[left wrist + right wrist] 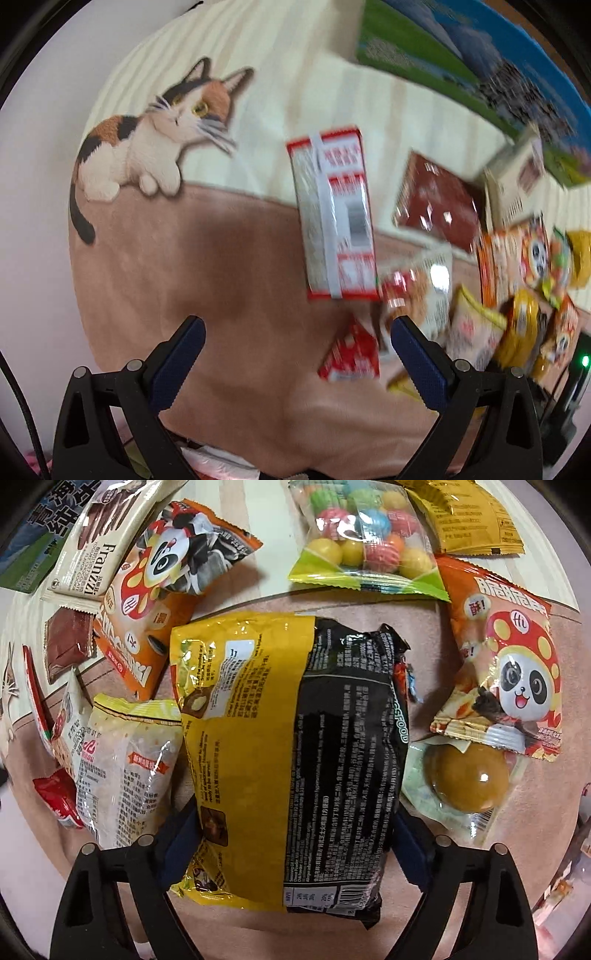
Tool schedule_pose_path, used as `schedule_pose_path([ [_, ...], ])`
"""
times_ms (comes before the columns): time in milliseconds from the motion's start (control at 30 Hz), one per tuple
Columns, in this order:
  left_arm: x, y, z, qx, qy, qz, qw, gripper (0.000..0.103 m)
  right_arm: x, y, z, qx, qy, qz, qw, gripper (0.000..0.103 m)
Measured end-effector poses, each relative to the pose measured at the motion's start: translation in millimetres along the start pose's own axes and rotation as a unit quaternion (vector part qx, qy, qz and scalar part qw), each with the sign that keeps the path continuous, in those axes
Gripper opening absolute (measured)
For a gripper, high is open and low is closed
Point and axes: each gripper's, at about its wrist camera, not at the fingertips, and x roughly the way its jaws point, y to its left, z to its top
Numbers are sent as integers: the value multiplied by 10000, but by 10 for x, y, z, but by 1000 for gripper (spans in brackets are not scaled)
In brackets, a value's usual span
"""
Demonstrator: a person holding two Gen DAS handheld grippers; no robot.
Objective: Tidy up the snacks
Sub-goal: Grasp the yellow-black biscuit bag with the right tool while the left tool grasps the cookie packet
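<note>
Cat-print cloth (314, 602) — packet (291, 760) between fingers (181, 834)

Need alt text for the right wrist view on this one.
A large yellow-and-black snack packet lies between the right gripper's blue-padded fingers, on a pink cloth. Around it lie other snacks: a bag of coloured balls, a panda packet, a sealed brown egg and a pale packet.
</note>
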Motion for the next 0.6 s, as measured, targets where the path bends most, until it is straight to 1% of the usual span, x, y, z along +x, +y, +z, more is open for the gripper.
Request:
schedule_pose_path([
  [100, 45, 4, 62, 43, 107, -63, 9999, 103, 99, -57, -55, -77, 12, -44, 10000, 91],
  [133, 85, -18, 60, 73, 205, -141, 9997, 103, 130, -91, -76, -60, 42, -13, 10000, 91],
  [167, 123, -23, 77, 93, 264, -145, 9995, 103, 157, -114, -102, -33, 57, 3, 10000, 91],
  [267, 240, -183, 58, 266, 446, -185, 9985, 103, 211, -179, -134, 22, 97, 23, 9999, 91],
  [300, 295, -262, 49, 307, 560, -262, 9976, 102, 244, -182, -160, 31, 99, 21, 9999, 91],
  [367, 396, -444, 44, 362, 844, -541, 9943, 101, 306, -161, -199, -1, 83, 16, 10000, 91],
  [433, 531, -533, 54, 175, 1133, -778, 9904, 97, 363, -140, -243, 7, 70, 16, 10000, 91],
  [467, 614, -546, 74, 32, 1258, -903, 9879, 92, 368, -149, -270, 23, 73, 24, 10000, 91],
  [500, 663, -559, 86, -60, 1323, -994, 9862, 89, 353, -135, -259, 50, 80, 37, 9999, 91],
  [533, 736, -573, 104, -215, 1387, -1047, 9846, 89, 365, -171, -282, 67, 83, 53, 9999, 91],
  [567, 763, -585, 116, -268, 1378, -1031, 9847, 89, 368, -178, -283, 87, 87, 67, 9999, 91],
  [600, 788, -597, 135, -326, 1323, -1044, 9851, 84, 351, -173, -284, 106, 95, 84, 9999, 92],
])
